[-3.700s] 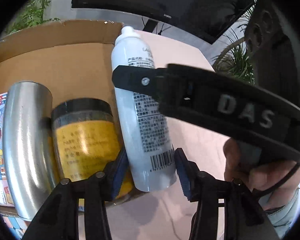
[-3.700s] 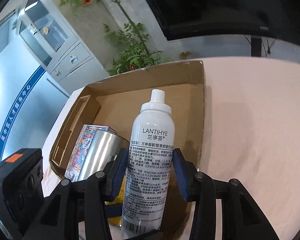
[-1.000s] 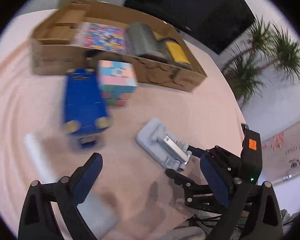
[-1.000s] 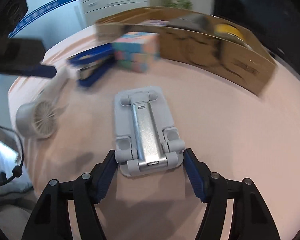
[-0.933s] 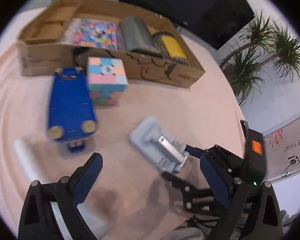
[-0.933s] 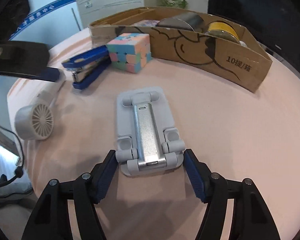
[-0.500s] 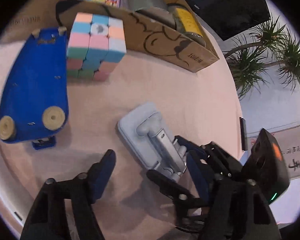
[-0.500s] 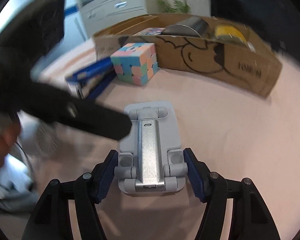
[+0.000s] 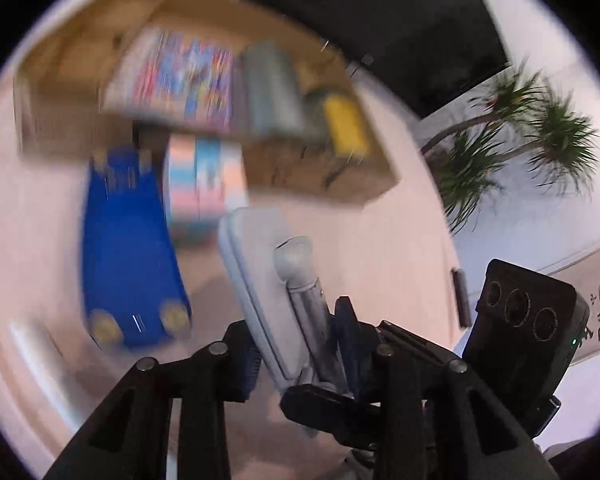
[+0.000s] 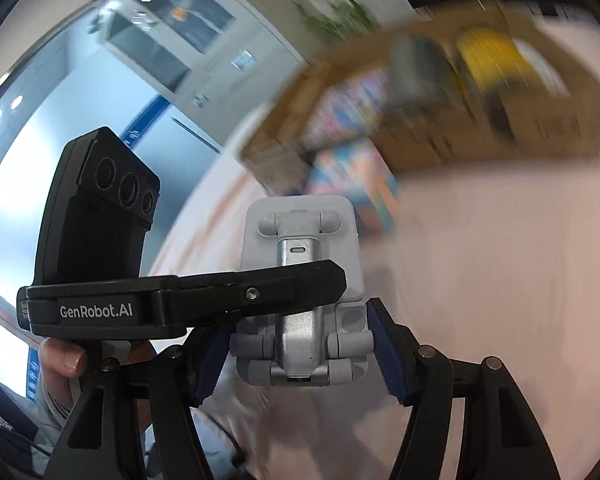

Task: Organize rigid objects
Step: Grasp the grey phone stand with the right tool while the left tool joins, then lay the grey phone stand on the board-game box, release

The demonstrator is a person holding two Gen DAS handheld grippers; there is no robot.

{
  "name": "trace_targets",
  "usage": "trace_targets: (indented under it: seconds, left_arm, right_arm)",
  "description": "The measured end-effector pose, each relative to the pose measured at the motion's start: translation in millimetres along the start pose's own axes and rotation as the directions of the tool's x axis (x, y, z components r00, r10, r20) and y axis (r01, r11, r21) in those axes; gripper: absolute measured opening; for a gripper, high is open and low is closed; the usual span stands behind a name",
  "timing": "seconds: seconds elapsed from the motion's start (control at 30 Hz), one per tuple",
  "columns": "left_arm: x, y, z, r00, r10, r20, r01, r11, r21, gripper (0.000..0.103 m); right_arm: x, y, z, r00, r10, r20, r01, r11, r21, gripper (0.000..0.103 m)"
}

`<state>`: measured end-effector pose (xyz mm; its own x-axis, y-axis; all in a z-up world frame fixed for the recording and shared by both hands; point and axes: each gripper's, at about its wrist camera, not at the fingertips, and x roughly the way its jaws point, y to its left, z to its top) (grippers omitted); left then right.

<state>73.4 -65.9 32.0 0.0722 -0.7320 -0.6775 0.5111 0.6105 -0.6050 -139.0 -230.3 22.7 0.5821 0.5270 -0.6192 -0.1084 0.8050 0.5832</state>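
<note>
The folding grey plastic phone stand with its silver metal arm (image 10: 300,300) sits right in front of me, lifted clear of the pale pink tabletop (image 10: 500,280) and tilted on edge in the left wrist view (image 9: 268,288). I have my right gripper (image 10: 296,348) clamped on its hinged lower end, a blue pad (image 10: 384,344) pressed against each side. My left gripper (image 9: 296,344) has just been closing, and I can see its blue pads now squeezing the flat faces of the same stand, one under the base plate and one over the metal arm; in the right wrist view its black finger (image 10: 260,292) crosses the stand's middle. So both tools grip the one stand. A person's thumb (image 10: 62,356) shows below the left tool's body.

Just behind the stand I can make out a pastel-coloured puzzle cube (image 9: 204,184), and beside it a large blue stapler (image 9: 128,256) lying flat on the table; both are blurred. Farther back stands the open brown cardboard box (image 9: 320,172), holding a colourful printed flat box (image 9: 184,76), a silvery metal cylinder (image 9: 272,92) and a yellow-labelled jar (image 9: 344,124) side by side. Beyond the table's edge I see spiky green potted plants (image 9: 532,128) and a dark screen (image 9: 400,28).
</note>
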Motion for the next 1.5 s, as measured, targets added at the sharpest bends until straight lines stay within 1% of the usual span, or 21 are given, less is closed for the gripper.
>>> trace_targets:
  seconds: [0.07, 0.1, 0.17, 0.3, 0.37, 0.43, 0.57, 0.63, 0.7, 0.8, 0.9, 0.97, 1.0, 1.03, 1.1, 1.2, 1.27, 1.37, 1.43, 1.47, 1.5]
  left_arm:
    - [-14, -5, 18, 0.999, 0.010, 0.045, -0.012, 0.999, 0.041, 0.030]
    - [-23, -7, 34, 0.997, 0.017, 0.075, -0.022, 0.997, 0.068, 0.029]
    - [-33, -5, 58, 0.994, 0.008, 0.107, -0.019, 0.995, 0.099, 0.028]
    - [-44, 10, 100, 0.991, 0.005, 0.130, -0.019, 0.994, 0.106, 0.028]
    - [-39, 18, 119, 0.992, 0.011, 0.122, -0.023, 0.995, 0.098, 0.028]
    - [-30, 35, 138, 0.995, 0.008, 0.097, -0.015, 0.998, 0.066, 0.028]
    - [-13, 73, 155, 0.999, 0.005, 0.038, -0.005, 1.000, 0.004, 0.028]
    - [-6, 89, 159, 1.000, -0.009, 0.012, 0.010, 1.000, -0.028, 0.028]
    - [3, 98, 161, 1.000, -0.007, -0.007, 0.007, 0.999, -0.052, 0.029]
    - [16, 104, 160, 0.999, 0.029, -0.037, -0.030, 0.999, -0.045, 0.031]
    - [25, 106, 161, 0.995, 0.076, -0.063, -0.078, 0.996, -0.033, 0.032]
    - [21, 107, 160, 0.991, 0.132, -0.037, -0.133, 0.991, -0.025, 0.033]
    - [18, 108, 160, 0.990, 0.141, -0.027, -0.142, 0.990, -0.024, 0.035]
    - [14, 110, 160, 0.990, 0.140, -0.016, -0.141, 0.990, -0.030, 0.035]
    - [6, 116, 159, 0.994, 0.113, 0.002, -0.113, 0.993, -0.038, 0.035]
    - [-3, 114, 155, 0.988, 0.153, 0.031, -0.153, 0.988, -0.008, 0.035]
    - [-13, 111, 149, 0.987, 0.153, 0.055, -0.153, 0.988, 0.008, 0.035]
    - [-27, 101, 141, 0.979, 0.175, 0.107, -0.180, 0.983, 0.033, 0.035]
    - [-40, 93, 133, 0.969, 0.184, 0.163, -0.197, 0.978, 0.067, 0.035]
    - [-44, 90, 129, 0.964, 0.194, 0.181, -0.211, 0.974, 0.078, 0.040]
    - [-50, 85, 123, 0.954, 0.216, 0.208, -0.239, 0.967, 0.092, 0.048]
  right_arm:
    - [-2, 17, 22, 0.999, 0.006, 0.050, -0.004, 0.999, -0.045, 0.063]
    - [0, 24, 36, 0.997, 0.010, 0.071, -0.006, 0.998, -0.062, 0.063]
    - [2, 36, 58, 0.995, 0.007, 0.097, 0.001, 0.996, -0.086, 0.063]
    - [18, 50, 106, 0.992, 0.000, 0.124, 0.014, 0.994, -0.107, 0.063]
    - [31, 50, 127, 0.993, -0.002, 0.114, 0.013, 0.996, -0.091, 0.063]
    - [45, 48, 143, 0.996, -0.010, 0.091, 0.016, 0.998, -0.066, 0.063]
    - [89, 34, 168, 0.999, -0.025, 0.019, 0.025, 0.999, 0.027, 0.063]
    - [105, 26, 171, 0.999, -0.042, 0.000, 0.042, 0.998, 0.052, 0.063]
    - [120, 18, 171, 0.998, -0.064, -0.014, 0.065, 0.995, 0.076, 0.063]
    - [137, 7, 172, 0.995, -0.091, -0.043, 0.095, 0.989, 0.110, 0.063]
    - [150, 1, 169, 0.988, -0.138, -0.071, 0.146, 0.982, 0.124, 0.064]
    - [159, -3, 167, 0.982, -0.164, -0.098, 0.176, 0.975, 0.132, 0.066]
    - [163, -5, 165, 0.980, -0.169, -0.108, 0.183, 0.974, 0.133, 0.066]
    - [167, -5, 166, 0.979, -0.171, -0.113, 0.185, 0.975, 0.126, 0.066]
    - [169, -5, 164, 0.979, -0.175, -0.106, 0.187, 0.975, 0.117, 0.067]
    - [176, -3, 167, 0.975, -0.196, -0.102, 0.204, 0.976, 0.074, 0.068]
    - [181, 2, 167, 0.968, -0.232, -0.094, 0.235, 0.972, 0.027, 0.067]
    - [186, 10, 165, 0.953, -0.291, -0.086, 0.289, 0.957, -0.029, 0.067]
    - [182, 16, 164, 0.949, -0.303, -0.092, 0.299, 0.953, -0.047, 0.068]
    - [177, 20, 163, 0.949, -0.304, -0.087, 0.299, 0.952, -0.061, 0.069]
    - [168, 27, 161, 0.950, -0.306, -0.062, 0.299, 0.950, -0.092, 0.077]
